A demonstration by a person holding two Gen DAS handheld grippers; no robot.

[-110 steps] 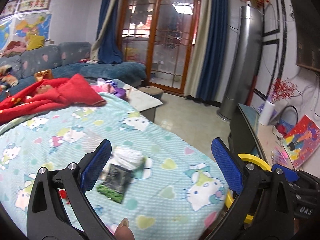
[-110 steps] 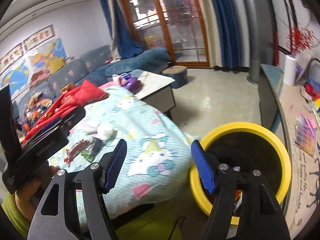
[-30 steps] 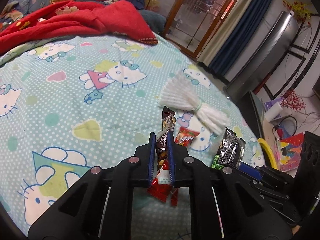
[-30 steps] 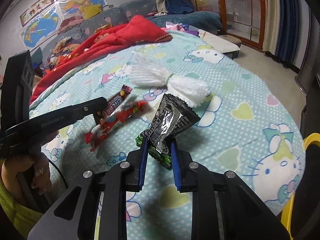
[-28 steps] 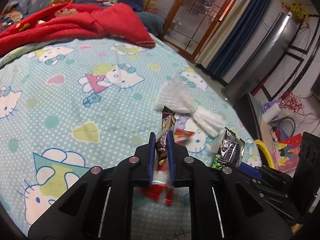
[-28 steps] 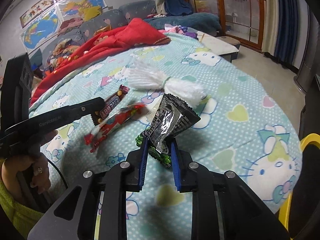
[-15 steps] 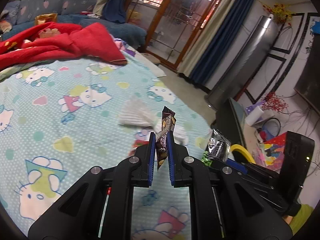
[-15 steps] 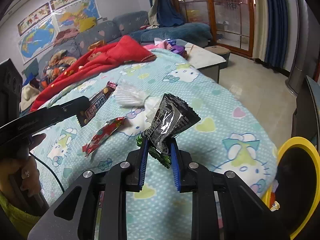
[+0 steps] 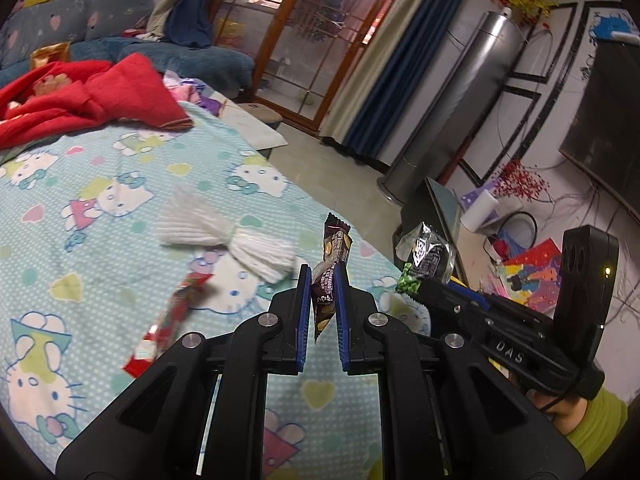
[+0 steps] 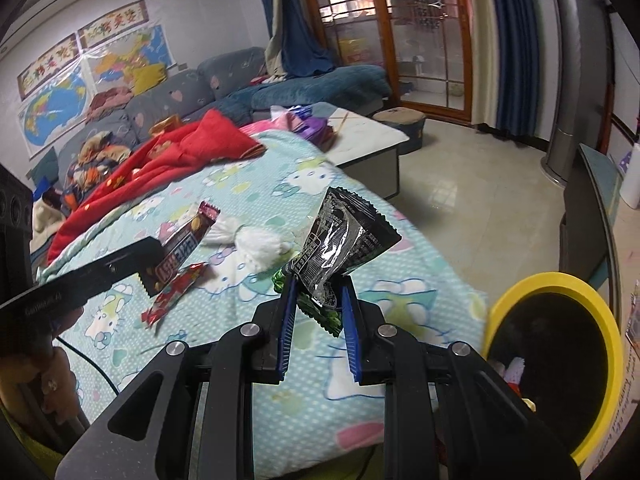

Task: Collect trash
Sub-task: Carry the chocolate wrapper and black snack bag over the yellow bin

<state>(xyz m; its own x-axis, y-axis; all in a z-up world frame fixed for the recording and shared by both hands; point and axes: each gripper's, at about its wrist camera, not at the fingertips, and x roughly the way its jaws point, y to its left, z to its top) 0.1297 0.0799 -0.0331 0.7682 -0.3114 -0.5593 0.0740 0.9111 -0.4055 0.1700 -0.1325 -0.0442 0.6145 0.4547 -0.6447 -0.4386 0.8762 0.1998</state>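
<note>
My left gripper is shut on a brown candy bar wrapper, held up above the Hello Kitty blanket. My right gripper is shut on a crumpled black and green snack bag, also lifted off the blanket. In the right wrist view the left gripper shows at the left with the brown wrapper. A red candy wrapper and a white yarn bundle lie on the blanket. The yellow-rimmed trash bin stands on the floor at the lower right.
A red blanket lies heaped at the far side of the bed, with a grey sofa behind it. A dark low cabinet stands beside the bin. Tiled floor stretches towards the glass doors.
Both grippers have risen and swung right towards the bin, each carrying its wrapper. The red wrapper that hung with the brown one has dropped back onto the blanket.
</note>
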